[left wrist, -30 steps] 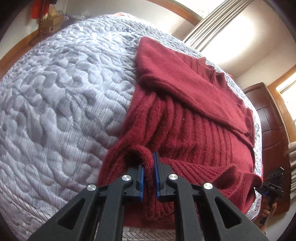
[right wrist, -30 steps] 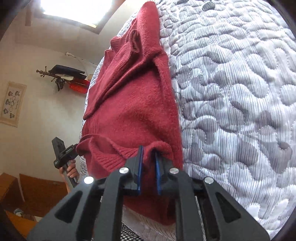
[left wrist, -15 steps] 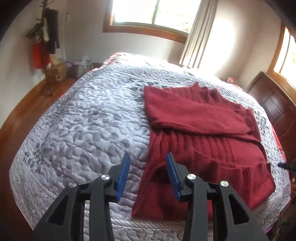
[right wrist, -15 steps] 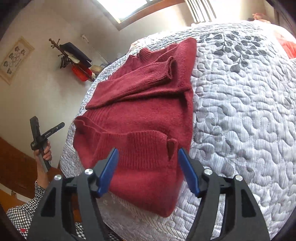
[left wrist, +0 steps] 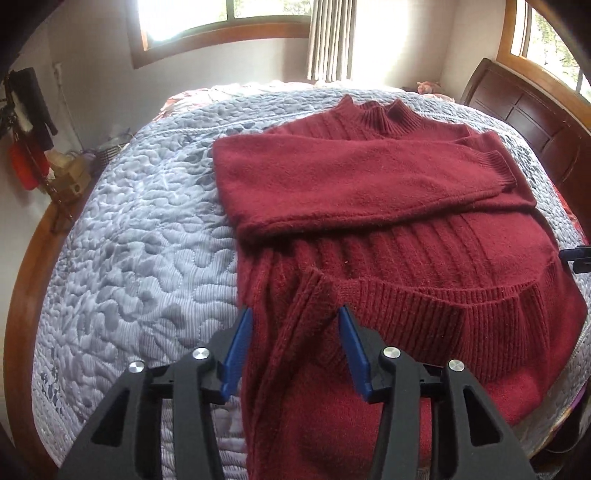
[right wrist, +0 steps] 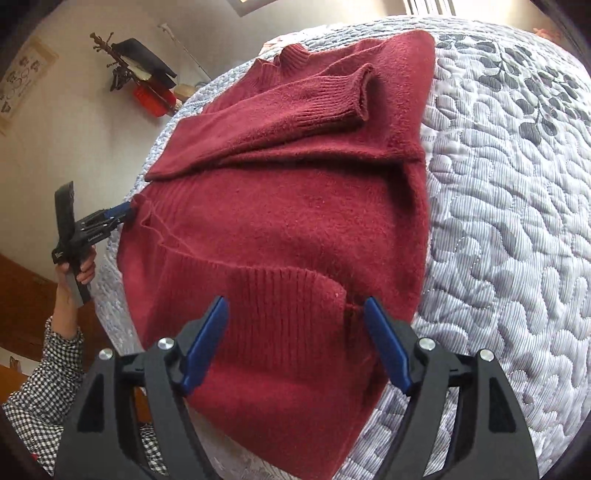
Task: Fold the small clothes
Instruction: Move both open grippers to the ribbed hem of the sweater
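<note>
We held both the left hand-held gripper (left wrist: 295, 345) and right hand-held gripper (right wrist: 295, 341) wide open, empty, above the red sweater (left wrist: 388, 229) on the bed (left wrist: 140, 236).

Bed with grey quilted coverlet (left wrist: 140, 266) occupies the room. Dark wooden headboard (left wrist: 532, 122) on the right. Wood-framed window (left wrist: 221, 22) with pale curtain (left wrist: 330, 37) admits strong daylight. Coat rack (right wrist: 136, 77) against cream wall.
</note>
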{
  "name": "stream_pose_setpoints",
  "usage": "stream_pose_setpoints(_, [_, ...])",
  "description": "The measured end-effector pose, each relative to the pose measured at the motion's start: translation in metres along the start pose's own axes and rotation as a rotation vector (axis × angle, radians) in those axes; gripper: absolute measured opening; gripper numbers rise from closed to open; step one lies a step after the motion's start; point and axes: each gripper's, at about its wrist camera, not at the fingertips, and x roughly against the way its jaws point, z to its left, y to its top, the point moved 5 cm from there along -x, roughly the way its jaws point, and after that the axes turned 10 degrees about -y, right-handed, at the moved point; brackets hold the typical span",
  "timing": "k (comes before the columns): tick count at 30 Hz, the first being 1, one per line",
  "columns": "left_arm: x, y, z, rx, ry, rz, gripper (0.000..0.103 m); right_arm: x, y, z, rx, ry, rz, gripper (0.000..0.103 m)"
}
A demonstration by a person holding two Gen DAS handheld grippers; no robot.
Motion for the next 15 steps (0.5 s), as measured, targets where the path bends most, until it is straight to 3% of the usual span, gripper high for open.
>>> stream_pose_setpoints(3, [-0.011, 0.001, -0.002, -0.014, 0.002, 0.017, 0.052, -0.004, 0.001, 0.003, 0.045, -0.038, -0.009, 0.083])
stream_pose_setpoints(7, [-0.020, 0.001, -0.005, -0.024, 0.015, 0.036, 0.052, -0.017, 0.003, 0.006, 0.113, -0.102, 0.016, 0.084])
stream_pose_setpoints(11, [-0.010, 0.005, 0.001, -0.003, 0.088, -0.016, 0.055, -0.016, 0.004, 0.011, 0.158, -0.134, -0.012, 0.084])
stream_pose_setpoints(13, [-0.002, 0.009, 0.002, 0.002, 0.057, -0.041, 0.055, -0.010, 0.006, 0.013, 0.160, -0.090, -0.026, 0.084])
stream_pose_setpoints(15, [0.001, 0.013, 0.001, 0.008, -0.022, -0.038, 0.058, -0.008, 0.008, 0.014, 0.167, -0.057, -0.021, 0.088])
